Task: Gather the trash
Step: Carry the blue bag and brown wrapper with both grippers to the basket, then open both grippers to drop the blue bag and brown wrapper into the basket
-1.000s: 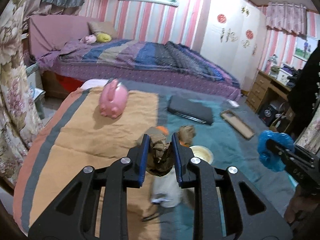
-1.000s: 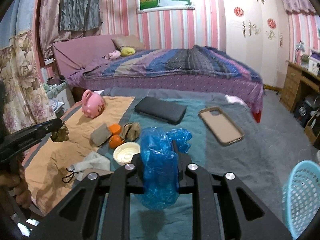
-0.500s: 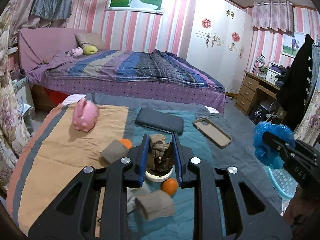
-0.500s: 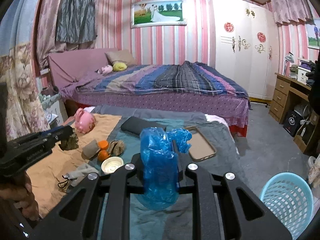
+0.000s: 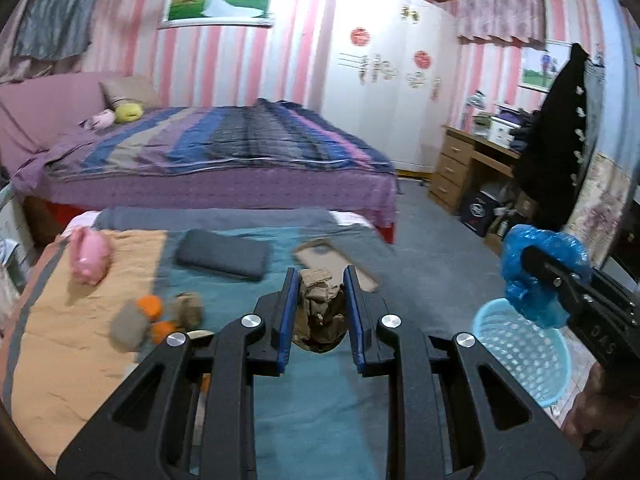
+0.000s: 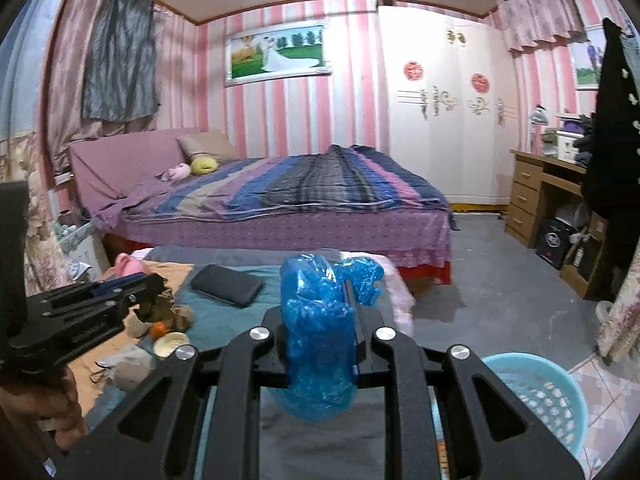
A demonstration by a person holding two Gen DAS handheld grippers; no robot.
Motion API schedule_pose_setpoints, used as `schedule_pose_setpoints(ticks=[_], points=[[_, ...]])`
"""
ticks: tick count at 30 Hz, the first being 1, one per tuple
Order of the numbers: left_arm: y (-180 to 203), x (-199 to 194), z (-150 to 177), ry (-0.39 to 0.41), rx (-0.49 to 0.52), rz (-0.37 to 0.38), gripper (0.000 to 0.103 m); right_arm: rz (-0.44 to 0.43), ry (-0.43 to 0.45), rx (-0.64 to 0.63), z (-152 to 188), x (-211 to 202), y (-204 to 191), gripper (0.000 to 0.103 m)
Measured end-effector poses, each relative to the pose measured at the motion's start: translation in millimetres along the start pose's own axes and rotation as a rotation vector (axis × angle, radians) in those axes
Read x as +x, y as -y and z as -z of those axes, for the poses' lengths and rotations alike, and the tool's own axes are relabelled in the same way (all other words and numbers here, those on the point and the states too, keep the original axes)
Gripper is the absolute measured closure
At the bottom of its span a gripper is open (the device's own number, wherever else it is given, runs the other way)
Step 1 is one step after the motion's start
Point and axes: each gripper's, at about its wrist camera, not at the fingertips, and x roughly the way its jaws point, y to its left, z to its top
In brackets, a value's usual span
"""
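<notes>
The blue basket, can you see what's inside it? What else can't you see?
- Blue basket: right wrist view, bottom hidden by its own wall and the gripper frame.
- Brown crumpled trash: left wrist view, blurred, kind unclear.
- White bowl: left wrist view, mostly behind the left gripper.

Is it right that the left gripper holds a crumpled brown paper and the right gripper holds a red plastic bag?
Not quite. The plastic bag in the right gripper is blue, not red, as the right wrist view shows. The left gripper does hold crumpled brown paper.
</notes>
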Motion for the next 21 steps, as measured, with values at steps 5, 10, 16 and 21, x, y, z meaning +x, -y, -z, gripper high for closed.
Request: schedule_pose_setpoints(ticks=[5,10,16,21], points=[[54.6,6.5,-4.5,0.001,0.039,0.086,0.081,0.128,0.002,0.048,-0.4,-17.6,52.2,0.084],[100.2,13.9,0.9,-0.014,0.085,0.150,0.081,0.220,-0.025,0.106,8.8,-29.4,103.9,0.084],[135.3,27.0,11.9,-0.047,0.109,0.202,0.081,0.285,-0.081,0.189,22.6,-36.7,158.6,0.084],[162.7,41.5,14.6,-0.071,0.135,0.220,0.081,0.295,-0.120,0.238,35.1,-28.3,175.0,0.081]])
